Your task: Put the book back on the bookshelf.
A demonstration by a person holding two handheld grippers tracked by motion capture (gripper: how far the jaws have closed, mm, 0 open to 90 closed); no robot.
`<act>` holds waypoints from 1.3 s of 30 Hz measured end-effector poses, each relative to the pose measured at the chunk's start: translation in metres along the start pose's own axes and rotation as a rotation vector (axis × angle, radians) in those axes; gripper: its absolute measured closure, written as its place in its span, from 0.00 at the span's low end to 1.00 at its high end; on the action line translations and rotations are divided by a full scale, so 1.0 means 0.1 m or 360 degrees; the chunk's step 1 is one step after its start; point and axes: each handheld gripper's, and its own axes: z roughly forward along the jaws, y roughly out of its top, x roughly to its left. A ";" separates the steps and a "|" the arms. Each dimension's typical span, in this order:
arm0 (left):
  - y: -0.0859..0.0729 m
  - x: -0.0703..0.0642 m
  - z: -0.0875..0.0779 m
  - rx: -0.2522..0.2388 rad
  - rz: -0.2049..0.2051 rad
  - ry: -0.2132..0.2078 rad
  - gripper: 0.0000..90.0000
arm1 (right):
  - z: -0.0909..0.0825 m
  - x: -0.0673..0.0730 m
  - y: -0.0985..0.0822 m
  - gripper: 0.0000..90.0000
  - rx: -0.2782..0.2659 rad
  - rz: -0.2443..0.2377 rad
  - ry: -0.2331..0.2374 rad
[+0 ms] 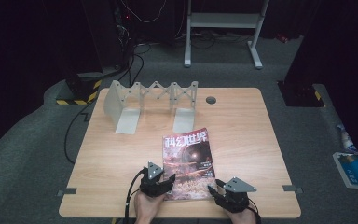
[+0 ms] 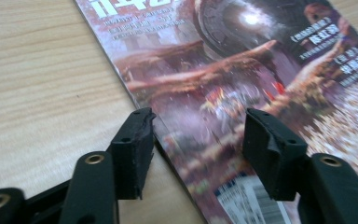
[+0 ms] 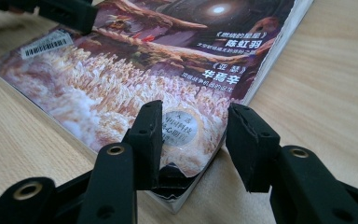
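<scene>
I see dark room, grey carpet round pale wood table (image 1: 242,130). Far left on table: grey folding rack (image 1: 151,100), well apart from magazine. My left gripper (image 1: 168,181) at near edge, jaws released, straddling magazine's left edge, one pad on bare wood side, no pinch. Magazine (image 1: 189,161) flat, centre-near table. My right gripper (image 1: 214,189) released, jaws astride near right corner, curled corner between pads, not clamped. Blue items on floor far right (image 1: 354,168)

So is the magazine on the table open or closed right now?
Closed. The magazine lies flat on the table, front cover up, with its whole cover showing and no inside pages spread.
</scene>
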 end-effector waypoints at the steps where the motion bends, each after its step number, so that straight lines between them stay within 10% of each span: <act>1: 0.02 0.01 0.03 0.0002 -0.0002 0.0013 0.44 | 0.00 0.00 0.01 0.63 0.0003 -0.0027 -0.0007; 10: 0.12 0.10 0.16 -0.0036 -0.0016 0.0061 0.42 | 0.02 -0.06 0.09 0.65 0.0036 -0.0091 0.0026; 17: 0.10 0.09 0.17 -0.0060 0.0008 0.0069 0.42 | 0.10 -0.21 0.29 0.64 0.0038 0.0013 0.0097; 39: 0.08 0.09 0.16 -0.0083 -0.0010 0.0057 0.42 | 0.61 -0.50 0.89 0.65 0.0215 0.0079 -0.0088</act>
